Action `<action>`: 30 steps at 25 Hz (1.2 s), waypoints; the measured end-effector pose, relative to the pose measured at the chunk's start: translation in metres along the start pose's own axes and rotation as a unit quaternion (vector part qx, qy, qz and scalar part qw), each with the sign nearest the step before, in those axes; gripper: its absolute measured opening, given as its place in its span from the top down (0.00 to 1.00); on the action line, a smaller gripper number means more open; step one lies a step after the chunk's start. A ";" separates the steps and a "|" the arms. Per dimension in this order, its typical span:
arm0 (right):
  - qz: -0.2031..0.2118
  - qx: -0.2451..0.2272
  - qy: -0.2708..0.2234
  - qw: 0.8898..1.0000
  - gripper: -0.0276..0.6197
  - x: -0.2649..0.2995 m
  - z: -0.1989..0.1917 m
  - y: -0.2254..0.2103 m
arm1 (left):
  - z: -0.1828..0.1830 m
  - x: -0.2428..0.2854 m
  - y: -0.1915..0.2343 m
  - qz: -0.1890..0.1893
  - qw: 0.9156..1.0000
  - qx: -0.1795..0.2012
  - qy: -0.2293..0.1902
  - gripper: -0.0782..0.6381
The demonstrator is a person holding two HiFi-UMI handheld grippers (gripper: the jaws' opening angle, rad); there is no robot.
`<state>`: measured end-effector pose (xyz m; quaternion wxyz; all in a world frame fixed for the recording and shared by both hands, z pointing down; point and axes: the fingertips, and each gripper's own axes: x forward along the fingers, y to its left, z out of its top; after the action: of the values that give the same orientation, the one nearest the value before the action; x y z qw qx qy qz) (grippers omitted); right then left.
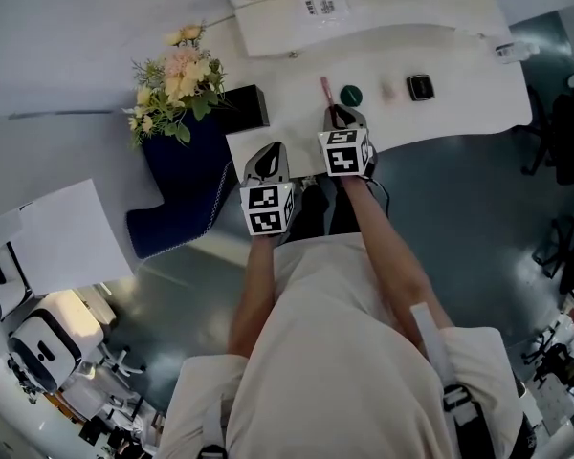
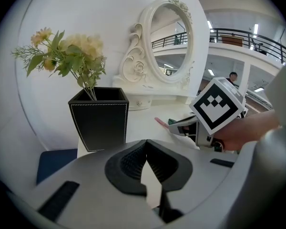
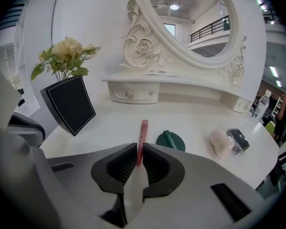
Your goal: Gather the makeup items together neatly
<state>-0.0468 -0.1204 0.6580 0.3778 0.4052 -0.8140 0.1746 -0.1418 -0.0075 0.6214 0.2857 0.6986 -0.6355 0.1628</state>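
A slim pink makeup tube (image 3: 142, 137) points away from me over the white dressing table (image 3: 109, 128), and my right gripper (image 3: 139, 159) is shut on its near end. To its right lie a round dark green compact (image 3: 170, 140), a pale pink puff (image 3: 219, 142) and a small black case (image 3: 238, 140). In the head view the tube (image 1: 324, 88) sticks out past the right gripper (image 1: 333, 115), with the green compact (image 1: 351, 95) just beside it. My left gripper (image 2: 146, 163) is shut with nothing in it, near the table's front edge, left of the right one.
A black box with flowers (image 2: 99, 120) stands at the table's left. An ornate white mirror with a small drawer (image 3: 133, 93) fills the back. A small bottle (image 3: 262, 106) stands at the far right. A blue chair (image 1: 182, 189) sits by the table's left front.
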 end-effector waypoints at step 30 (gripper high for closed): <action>0.027 0.001 -0.037 0.999 0.81 -0.104 -0.025 -0.133 | 0.060 0.038 -0.141 -0.001 0.999 0.018 -0.027 0.87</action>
<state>0.1104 -0.1324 0.5930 0.3421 0.3899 -0.8380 0.1697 -0.0066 -0.0698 0.5698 0.2559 0.7088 -0.6389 0.1549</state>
